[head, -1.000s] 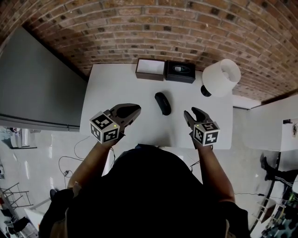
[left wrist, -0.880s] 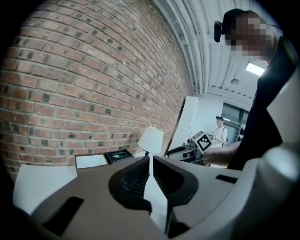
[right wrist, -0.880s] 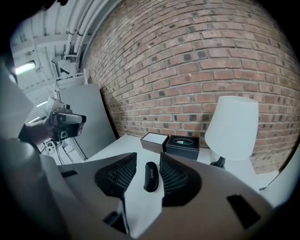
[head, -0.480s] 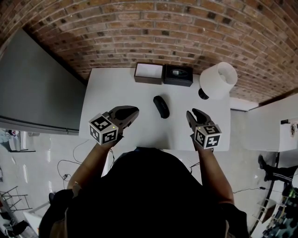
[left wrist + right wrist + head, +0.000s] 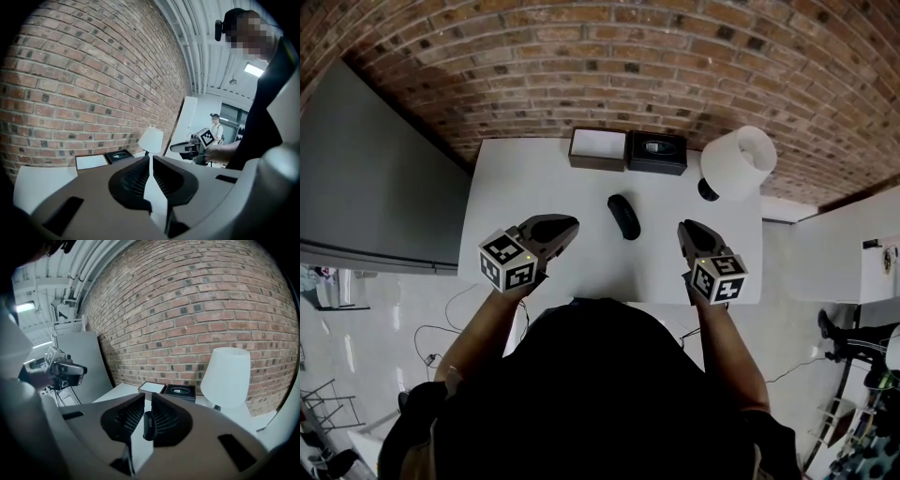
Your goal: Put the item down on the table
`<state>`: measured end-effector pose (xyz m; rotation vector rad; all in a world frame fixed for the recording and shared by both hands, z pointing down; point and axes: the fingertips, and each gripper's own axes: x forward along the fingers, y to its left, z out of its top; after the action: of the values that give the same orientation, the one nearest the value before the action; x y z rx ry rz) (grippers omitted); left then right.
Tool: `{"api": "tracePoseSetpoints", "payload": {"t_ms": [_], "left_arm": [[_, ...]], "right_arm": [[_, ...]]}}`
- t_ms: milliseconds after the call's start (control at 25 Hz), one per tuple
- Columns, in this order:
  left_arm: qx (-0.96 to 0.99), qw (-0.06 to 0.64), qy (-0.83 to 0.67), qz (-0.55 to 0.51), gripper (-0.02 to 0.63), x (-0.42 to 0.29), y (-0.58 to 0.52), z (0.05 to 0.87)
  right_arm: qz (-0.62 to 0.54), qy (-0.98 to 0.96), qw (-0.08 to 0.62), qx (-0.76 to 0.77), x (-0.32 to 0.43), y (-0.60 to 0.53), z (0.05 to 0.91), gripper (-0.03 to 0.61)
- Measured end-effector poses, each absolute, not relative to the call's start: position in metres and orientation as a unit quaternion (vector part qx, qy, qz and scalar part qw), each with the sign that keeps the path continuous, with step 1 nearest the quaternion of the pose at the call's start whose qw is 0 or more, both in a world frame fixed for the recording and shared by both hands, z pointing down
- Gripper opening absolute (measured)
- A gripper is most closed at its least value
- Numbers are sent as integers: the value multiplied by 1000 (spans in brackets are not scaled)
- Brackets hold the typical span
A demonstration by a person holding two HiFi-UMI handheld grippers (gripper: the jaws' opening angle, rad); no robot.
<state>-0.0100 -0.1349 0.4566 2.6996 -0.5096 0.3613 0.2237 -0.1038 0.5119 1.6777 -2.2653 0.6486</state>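
The item [image 5: 624,216], a small black oblong thing, is already lying flat on the white table [image 5: 534,178], roughly mid-table and a bit toward the back. Neither gripper is touching it. It sits between the two of them, with bare tabletop all round it.

The left gripper [image 5: 546,230] hovers over the near left part of the table. Its jaws are pretty much together, with only a sliver of gap and nothing in it. The right gripper [image 5: 694,234] is over the near right part, and its jaws are closing on nothing. In the right gripper view the item shows up through the narrow gap, but the head view makes it clear it's lying on the table beyond the tips, not in the grip.

Other stuff around: along the back edge against the brick wall [image 5: 609,66] there's an open box with a white inside [image 5: 597,147]. A black box [image 5: 656,151] with something small in it sits right beside that, touching or nearly so. At the back right corner stands a lamp with a white shade [image 5: 738,161]. A big grey panel [image 5: 375,178] leans off to the left of the table. There are cables on the floor [image 5: 441,319] down by the left side.

In the left gripper view a person [image 5: 216,126] stands far off in the background.
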Motion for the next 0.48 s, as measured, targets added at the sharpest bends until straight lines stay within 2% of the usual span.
{"api": "tracePoseSetpoints", "payload": {"t_ms": [480], "left_arm": [[958, 186, -178, 129, 40, -16, -147, 458]], "right_arm": [[225, -771, 131, 582, 219, -111, 515, 8]]}}
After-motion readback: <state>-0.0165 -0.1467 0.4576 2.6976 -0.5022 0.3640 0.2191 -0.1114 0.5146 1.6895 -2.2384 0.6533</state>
